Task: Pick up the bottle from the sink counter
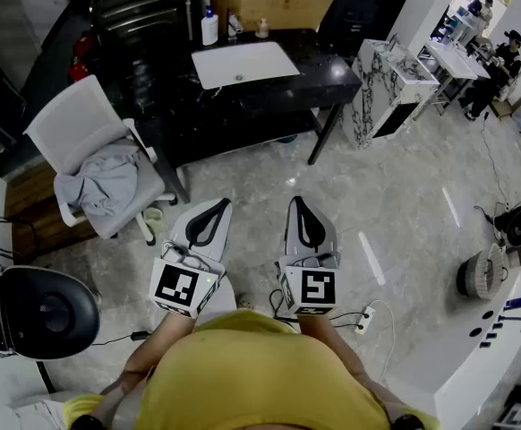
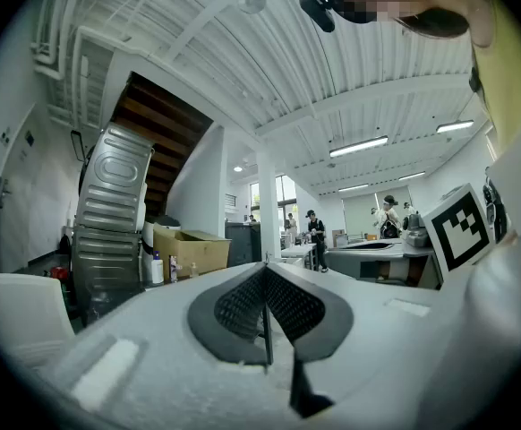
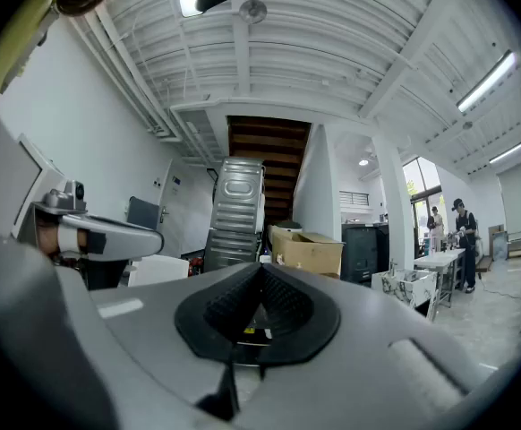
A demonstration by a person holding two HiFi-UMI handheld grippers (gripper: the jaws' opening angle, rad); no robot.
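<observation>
The bottle (image 1: 209,27) stood at the far edge of the black sink counter (image 1: 332,77), just beyond the white basin's (image 1: 243,64) left corner. We held our left gripper (image 1: 218,206) and right gripper (image 1: 297,202) near us, well apart from it, each with jaws together and empty.

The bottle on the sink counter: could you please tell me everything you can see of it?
The bottle is white with a blue top, seemingly plastic. It stands upright on the black counter, by the far left corner of the white sink, a cardboard box behind it. Only the counter appears to touch it.
</observation>
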